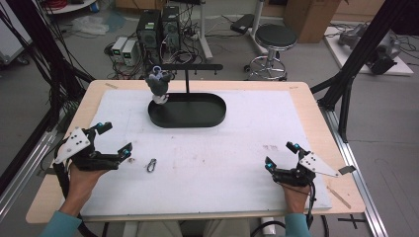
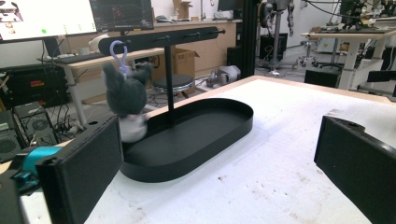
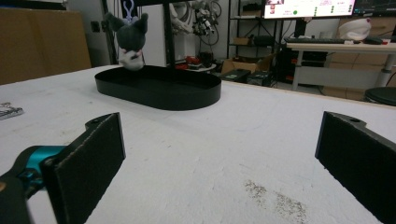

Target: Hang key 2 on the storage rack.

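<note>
A black oval tray point(image 1: 215, 114) with an upright post and a crossbar point(image 1: 190, 66) stands at the back middle of the white mat. A dark grey plush toy point(image 1: 159, 84) hangs by a pale purple loop from the bar's left end, over the tray's left rim; it also appears in the left gripper view point(image 2: 126, 100) and the right gripper view point(image 3: 129, 39). A small metal carabiner point(image 1: 151, 165) lies on the mat. My left gripper point(image 1: 114, 139) rests open at the mat's left, just left of the carabiner. My right gripper point(image 1: 280, 155) rests open at the front right.
The white mat point(image 1: 232, 148) covers most of the wooden table point(image 1: 316, 113). Black frame struts point(image 1: 346, 74) rise at the table's right and left sides. A stool point(image 1: 274, 39) and computer cases point(image 1: 158, 27) stand on the floor beyond the far edge.
</note>
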Available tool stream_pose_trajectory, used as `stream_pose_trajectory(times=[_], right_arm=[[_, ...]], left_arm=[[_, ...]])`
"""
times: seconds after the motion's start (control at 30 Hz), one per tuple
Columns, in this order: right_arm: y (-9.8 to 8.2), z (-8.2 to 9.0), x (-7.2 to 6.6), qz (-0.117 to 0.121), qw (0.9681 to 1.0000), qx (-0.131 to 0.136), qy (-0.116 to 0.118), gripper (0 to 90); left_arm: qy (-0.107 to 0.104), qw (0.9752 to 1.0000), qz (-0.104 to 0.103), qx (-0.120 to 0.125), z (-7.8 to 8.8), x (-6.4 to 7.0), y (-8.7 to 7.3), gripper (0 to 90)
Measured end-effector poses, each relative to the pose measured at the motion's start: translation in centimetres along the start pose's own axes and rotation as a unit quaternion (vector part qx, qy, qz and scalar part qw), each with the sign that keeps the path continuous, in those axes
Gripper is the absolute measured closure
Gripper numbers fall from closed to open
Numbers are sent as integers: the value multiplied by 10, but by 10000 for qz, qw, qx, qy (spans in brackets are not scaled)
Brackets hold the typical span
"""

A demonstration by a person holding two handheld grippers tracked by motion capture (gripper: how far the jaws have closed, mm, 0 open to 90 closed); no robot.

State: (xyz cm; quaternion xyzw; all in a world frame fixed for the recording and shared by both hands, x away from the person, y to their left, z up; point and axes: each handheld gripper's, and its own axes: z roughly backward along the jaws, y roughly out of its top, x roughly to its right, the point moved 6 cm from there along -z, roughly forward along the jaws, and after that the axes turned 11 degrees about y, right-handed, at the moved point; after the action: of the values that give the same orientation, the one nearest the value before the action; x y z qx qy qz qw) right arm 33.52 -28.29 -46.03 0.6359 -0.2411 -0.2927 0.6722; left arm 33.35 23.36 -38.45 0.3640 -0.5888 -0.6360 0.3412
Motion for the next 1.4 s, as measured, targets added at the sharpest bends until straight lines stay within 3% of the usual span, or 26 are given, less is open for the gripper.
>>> stream_pose_trajectory(times=[0.3, 0.63, 0.83, 1.03, 1.3, 1.4], right_arm=[[0, 0, 0, 1, 10000, -4, 6, 7], [0, 0, 1, 20, 10000, -6, 8, 7], [0, 0, 1, 17, 10000, -6, 3, 7], [0, 0, 0, -2, 10000, -3, 11, 7], [0, 0, 1, 21, 10000, -6, 10, 7], [0, 0, 0, -2, 10000, -7, 10, 7]], left_arm=[[-41, 9999, -17, -113, 0, 0, -2, 17], [-228, 9984, -109, -504, -4, 0, -4, 17], [-437, 9946, -421, -838, -8, 5, -3, 17], [-595, 9892, -678, -1156, -14, 14, -6, 17], [-725, 9767, -1125, -1676, -21, 27, -20, 17], [-764, 9753, -1114, -1748, -24, 30, -22, 17]])
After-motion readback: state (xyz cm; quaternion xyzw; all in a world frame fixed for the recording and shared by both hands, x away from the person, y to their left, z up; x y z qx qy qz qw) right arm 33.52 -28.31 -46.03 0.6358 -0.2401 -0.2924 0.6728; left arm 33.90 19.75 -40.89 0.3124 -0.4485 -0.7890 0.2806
